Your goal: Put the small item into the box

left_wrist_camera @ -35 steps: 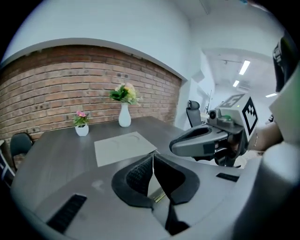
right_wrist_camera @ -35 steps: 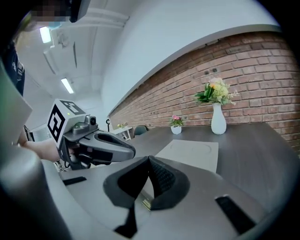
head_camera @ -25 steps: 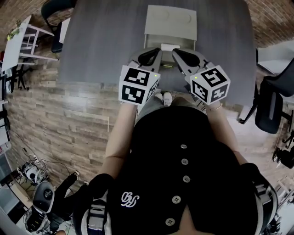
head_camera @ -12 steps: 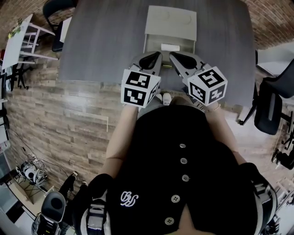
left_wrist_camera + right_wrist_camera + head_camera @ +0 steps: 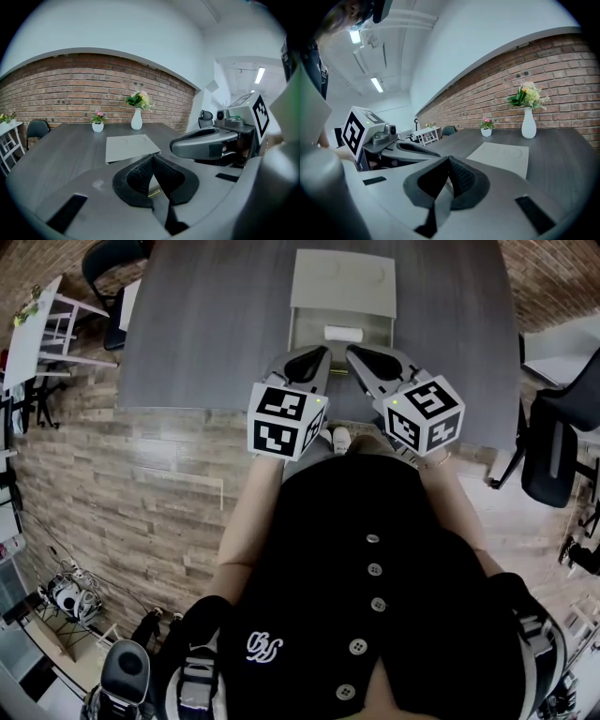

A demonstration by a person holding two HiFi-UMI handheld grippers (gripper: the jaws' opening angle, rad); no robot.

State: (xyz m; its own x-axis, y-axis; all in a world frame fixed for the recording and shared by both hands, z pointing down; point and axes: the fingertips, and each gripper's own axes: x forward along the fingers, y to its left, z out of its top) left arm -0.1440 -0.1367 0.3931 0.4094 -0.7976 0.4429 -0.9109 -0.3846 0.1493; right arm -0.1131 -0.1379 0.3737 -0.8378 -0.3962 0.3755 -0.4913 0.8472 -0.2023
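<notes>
Small item (image 5: 343, 332): a white oblong piece lying inside the open box, just ahead of both sets of jaw tips and touched by neither.
Box (image 5: 298, 329): a grey tray on the dark table (image 5: 216, 324), directly in front of the two grippers, its near wall close under their tips.
Lid (image 5: 342, 282): folded open and lying flat beyond the tray, farther from the tools than the small item; from each gripper view it shows as a pale grey sheet ahead of the jaws.
Left gripper (image 5: 151, 159): jaws pressed together at the tips, with nothing gripped; it is held low at the box's near edge.
Brass-coloured speck (image 5: 154, 191): seen through the slot below the left gripper's closed tips. It may be a fitting on the box, but the view is too tight to tell.
Right gripper (image 5: 449, 159): jaws closed tip to tip and empty, just beside the left gripper and angled inward toward it.
Tool spacing: the two pairs of tips sit near each other, not touching.
Far of the tools: a white vase of flowers (image 5: 136, 119) and a small flowerpot (image 5: 97, 126) stand past the lid, before a brick wall (image 5: 70, 89).
</notes>
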